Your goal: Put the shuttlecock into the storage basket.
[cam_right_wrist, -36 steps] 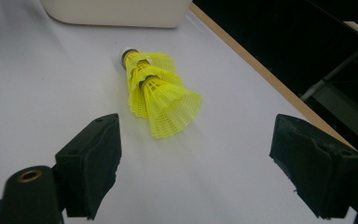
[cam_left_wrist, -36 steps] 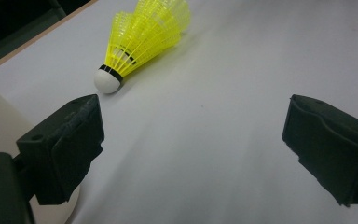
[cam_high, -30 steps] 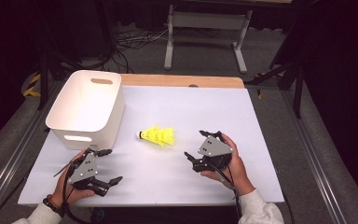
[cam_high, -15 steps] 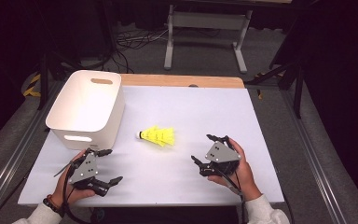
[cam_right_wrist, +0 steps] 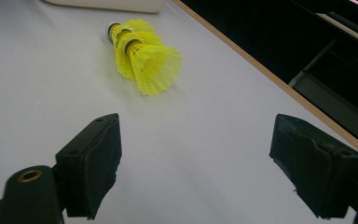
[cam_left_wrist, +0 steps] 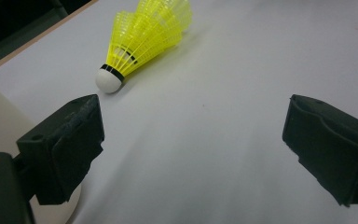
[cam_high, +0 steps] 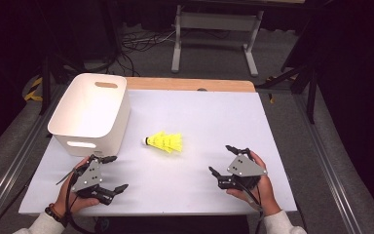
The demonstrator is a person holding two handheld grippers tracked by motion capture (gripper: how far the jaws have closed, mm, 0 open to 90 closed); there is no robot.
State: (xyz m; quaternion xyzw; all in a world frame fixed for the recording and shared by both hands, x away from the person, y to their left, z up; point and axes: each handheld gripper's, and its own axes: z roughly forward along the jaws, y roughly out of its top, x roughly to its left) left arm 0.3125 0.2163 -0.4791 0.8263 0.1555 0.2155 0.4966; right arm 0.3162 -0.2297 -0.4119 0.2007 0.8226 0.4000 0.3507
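At the far left of the white surface [cam_high: 214, 126] stands a white bin [cam_high: 91, 112] with handle slots, upright and open-topped. Just in front of it I hold my left gripper [cam_high: 110, 173] low over the surface, its fingers [cam_left_wrist: 70, 140] spread wide with nothing between them. In its own view, a curved edge of the bin sits beside my left-hand finger. Near the middle lie the yellow shuttlecocks [cam_high: 164, 142], nested into each other on their sides, white cork tip toward the bin, skirts toward the right, apart from both my grippers. At the right, near the front edge, my right gripper [cam_high: 221, 161] rests in my hand, fingers [cam_right_wrist: 91, 158] also wide and empty, pointing toward the shuttlecocks.
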